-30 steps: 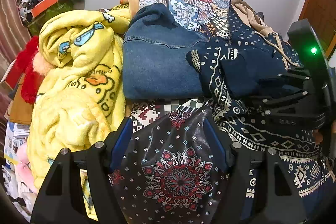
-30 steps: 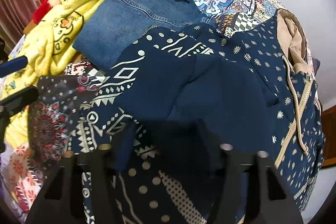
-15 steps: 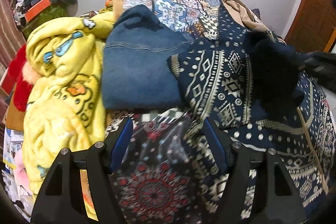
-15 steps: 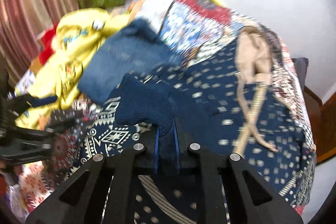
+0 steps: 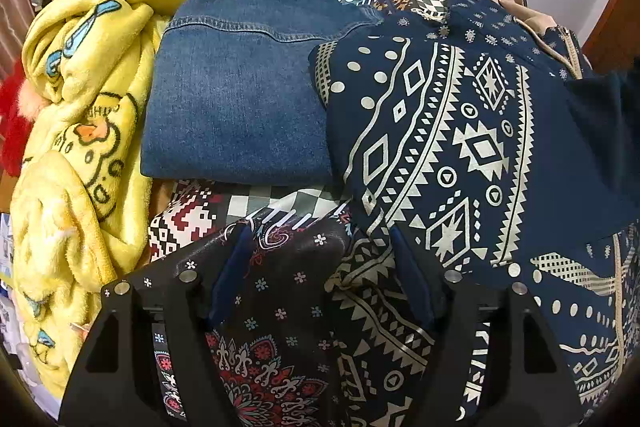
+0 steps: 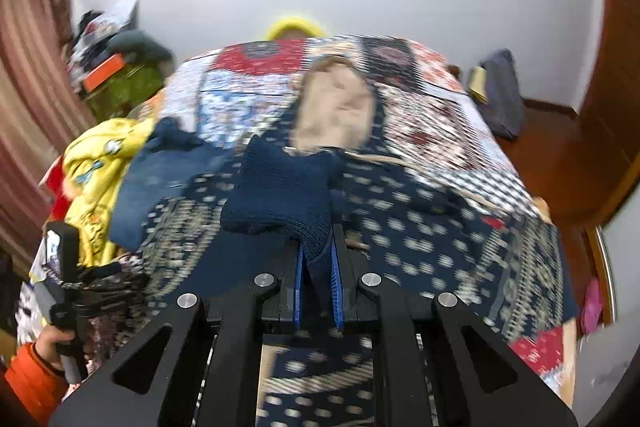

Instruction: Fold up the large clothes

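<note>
A large navy hooded garment with white geometric print and a tan-lined hood lies spread on the bed. My right gripper is shut on its navy knit cuff and holds the sleeve up above the garment. My left gripper is open, low over the near edge, its blue-padded fingers straddling a dark floral cloth and the navy print beside it. The left gripper also shows in the right wrist view, held by a hand in an orange sleeve.
Folded blue denim lies left of the navy garment. A crumpled yellow duck blanket fills the left side. A patchwork bedspread covers the bed. Clutter stands at the back left; a wooden door is at right.
My right gripper closed on the navy cuff, then lifted and pulled the sleeve back, tilting up so the whole bed shows. My left gripper stayed open, edging closer over the near edge.
</note>
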`<state>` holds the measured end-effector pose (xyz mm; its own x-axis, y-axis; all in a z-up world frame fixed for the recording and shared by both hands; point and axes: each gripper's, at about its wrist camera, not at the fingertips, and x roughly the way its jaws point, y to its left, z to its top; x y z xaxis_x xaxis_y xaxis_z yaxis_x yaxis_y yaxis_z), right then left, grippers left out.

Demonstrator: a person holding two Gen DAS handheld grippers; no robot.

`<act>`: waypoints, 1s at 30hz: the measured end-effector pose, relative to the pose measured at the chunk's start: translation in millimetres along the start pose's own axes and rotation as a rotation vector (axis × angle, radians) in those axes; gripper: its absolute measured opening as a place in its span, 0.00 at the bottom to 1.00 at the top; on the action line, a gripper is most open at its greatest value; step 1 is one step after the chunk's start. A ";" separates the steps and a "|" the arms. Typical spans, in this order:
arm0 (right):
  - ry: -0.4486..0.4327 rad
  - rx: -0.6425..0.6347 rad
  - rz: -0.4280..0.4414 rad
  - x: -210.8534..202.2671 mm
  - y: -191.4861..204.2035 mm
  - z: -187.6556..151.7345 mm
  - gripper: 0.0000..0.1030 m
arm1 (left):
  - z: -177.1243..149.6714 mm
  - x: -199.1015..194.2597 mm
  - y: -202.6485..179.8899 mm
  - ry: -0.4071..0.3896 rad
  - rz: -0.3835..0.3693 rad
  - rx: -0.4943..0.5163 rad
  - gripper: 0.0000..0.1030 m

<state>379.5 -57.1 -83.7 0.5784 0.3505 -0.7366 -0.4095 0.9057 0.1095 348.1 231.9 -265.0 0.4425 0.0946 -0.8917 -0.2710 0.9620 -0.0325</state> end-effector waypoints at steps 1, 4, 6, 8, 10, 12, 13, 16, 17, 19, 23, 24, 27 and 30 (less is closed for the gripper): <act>0.004 0.023 -0.011 -0.5 -11.3 -2.6 0.10 | 0.3 0.0 -0.9 -0.002 0.010 0.006 0.69; 0.048 0.090 -0.023 7.5 -45.7 -15.7 0.10 | 0.4 1.6 -4.1 -0.007 0.040 0.024 0.71; 0.078 0.115 -0.020 11.6 -58.3 -23.5 0.09 | -0.9 1.5 -7.5 -0.007 0.050 0.026 0.72; 0.110 0.130 -0.017 16.8 -66.2 -34.1 0.09 | 0.1 2.7 -8.0 -0.005 0.056 0.021 0.72; 0.132 0.131 -0.013 22.1 -69.3 -42.7 0.09 | 0.1 3.3 -7.9 -0.003 0.061 0.017 0.73; 0.156 0.124 -0.015 26.5 -71.0 -50.9 0.09 | -0.1 3.8 -8.2 -0.002 0.068 0.017 0.75; 0.163 0.115 -0.030 27.6 -72.4 -54.3 0.10 | -0.5 3.7 -7.4 -0.001 0.070 0.016 0.76; 0.168 0.089 -0.105 26.8 -77.1 -60.8 0.12 | -0.6 4.4 -5.9 0.004 0.073 0.013 0.77; 0.170 0.086 -0.142 26.0 -79.7 -62.3 0.12 | -0.3 5.0 -5.2 0.007 0.075 0.008 0.78; 0.202 0.077 -0.172 25.4 -87.0 -65.1 0.13 | 0.7 5.6 -4.4 0.012 0.076 0.001 0.79; 0.253 0.098 -0.165 12.9 -107.4 -71.1 0.15 | 2.0 -0.7 -12.0 0.014 0.118 0.045 0.78; 0.250 0.107 -0.160 7.4 -112.2 -71.6 0.15 | 2.3 -4.5 -16.2 0.009 0.136 0.068 0.78; 0.218 0.131 -0.145 -17.3 -127.0 -69.9 0.17 | 3.3 -22.2 -31.1 -0.028 0.166 0.140 0.78; 0.168 0.163 -0.153 -44.0 -144.1 -62.3 0.38 | 8.8 -49.2 -47.2 -0.090 0.154 0.187 0.78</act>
<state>369.1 -217.9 -108.6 0.4944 0.1748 -0.8515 -0.1997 0.9762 0.0845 346.7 184.2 -215.7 0.4849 0.2578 -0.8357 -0.1818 0.9644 0.1920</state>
